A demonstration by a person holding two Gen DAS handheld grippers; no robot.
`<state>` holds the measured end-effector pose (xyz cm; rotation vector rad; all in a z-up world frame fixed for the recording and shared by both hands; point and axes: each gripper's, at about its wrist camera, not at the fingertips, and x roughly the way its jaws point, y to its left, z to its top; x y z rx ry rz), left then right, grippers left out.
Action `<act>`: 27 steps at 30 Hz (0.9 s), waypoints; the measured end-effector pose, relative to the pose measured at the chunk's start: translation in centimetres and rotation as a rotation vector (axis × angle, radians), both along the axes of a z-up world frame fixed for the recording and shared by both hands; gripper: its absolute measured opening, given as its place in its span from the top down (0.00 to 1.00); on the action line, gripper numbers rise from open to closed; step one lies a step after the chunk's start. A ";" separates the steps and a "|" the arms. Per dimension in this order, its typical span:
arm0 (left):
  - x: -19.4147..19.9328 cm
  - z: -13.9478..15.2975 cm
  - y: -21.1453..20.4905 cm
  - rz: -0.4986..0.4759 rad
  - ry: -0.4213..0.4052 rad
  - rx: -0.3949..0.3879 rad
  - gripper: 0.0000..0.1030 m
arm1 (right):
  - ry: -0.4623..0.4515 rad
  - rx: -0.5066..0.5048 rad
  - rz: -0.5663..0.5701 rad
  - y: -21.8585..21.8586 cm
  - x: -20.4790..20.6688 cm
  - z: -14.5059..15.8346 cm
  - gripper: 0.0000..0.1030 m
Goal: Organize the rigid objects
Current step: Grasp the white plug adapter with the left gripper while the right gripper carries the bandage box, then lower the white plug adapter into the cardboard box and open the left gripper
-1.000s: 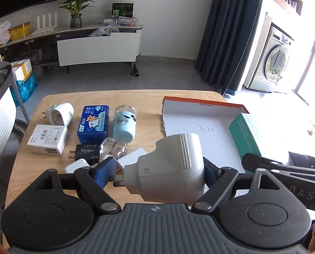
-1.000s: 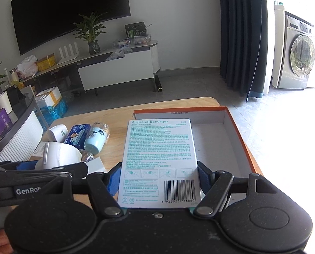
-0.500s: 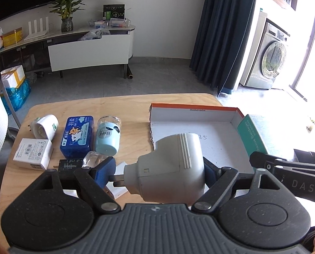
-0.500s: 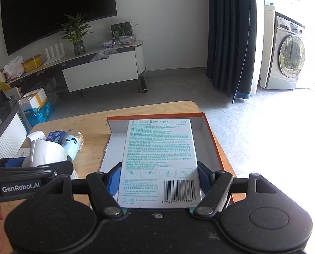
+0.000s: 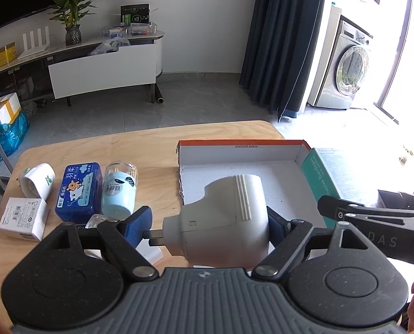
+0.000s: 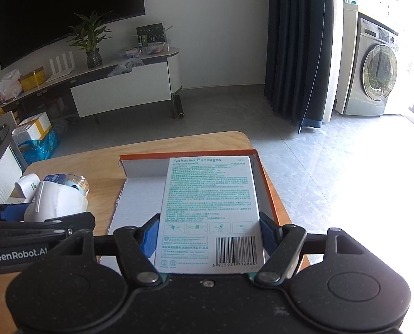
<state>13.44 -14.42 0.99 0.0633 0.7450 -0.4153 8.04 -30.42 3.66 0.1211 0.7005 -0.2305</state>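
Left wrist view: the left gripper (image 5: 207,229) pinches a white plastic plug adapter (image 5: 221,220) over the orange-rimmed white cardboard tray (image 5: 234,150), whose near-left corner lies below it. At three o'clock, the right gripper (image 6: 208,235) clamps a teal-and-white adhesive bandage box (image 6: 209,208) above that tray.

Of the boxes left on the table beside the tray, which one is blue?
The blue tissue box with the cartoon bear, lying between the white cup and the light blue bottle. The other box is white.

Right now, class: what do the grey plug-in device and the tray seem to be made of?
Grey plug-in device: likely hard moulded plastic, matte; smooth rounded shell, moulded ribs, metal prongs. Tray: seemingly corrugated cardboard, white inside, orange outside; folded walls and a ragged fluted edge.
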 end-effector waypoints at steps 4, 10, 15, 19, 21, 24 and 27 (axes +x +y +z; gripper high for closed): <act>0.2 0.0 -0.3 -0.005 0.002 0.001 0.17 | 0.000 0.000 -0.005 -0.3 0.3 0.1 0.19; 0.7 0.1 -0.8 -0.010 0.005 0.000 0.18 | 0.003 -0.005 -0.004 -0.4 0.5 0.0 0.19; 1.1 -0.1 -1.1 -0.016 0.007 0.000 0.19 | 0.007 -0.005 -0.010 -0.3 0.5 -0.4 0.19; 1.5 -0.1 -1.3 -0.022 0.010 -0.005 0.34 | 0.007 -0.004 -0.017 -0.4 0.6 -0.5 0.19; 1.9 -0.1 -1.5 -0.029 0.015 -0.011 0.39 | 0.010 -0.004 -0.020 -0.6 0.8 -0.6 0.19; 2.5 -0.5 -1.7 -0.028 0.023 -0.019 0.39 | 0.019 -0.002 -0.021 -0.7 1.1 -0.9 0.19; 3.0 -0.4 -1.1 -0.012 0.041 -0.026 0.38 | 0.021 0.006 -0.024 -1.0 0.9 -0.9 0.19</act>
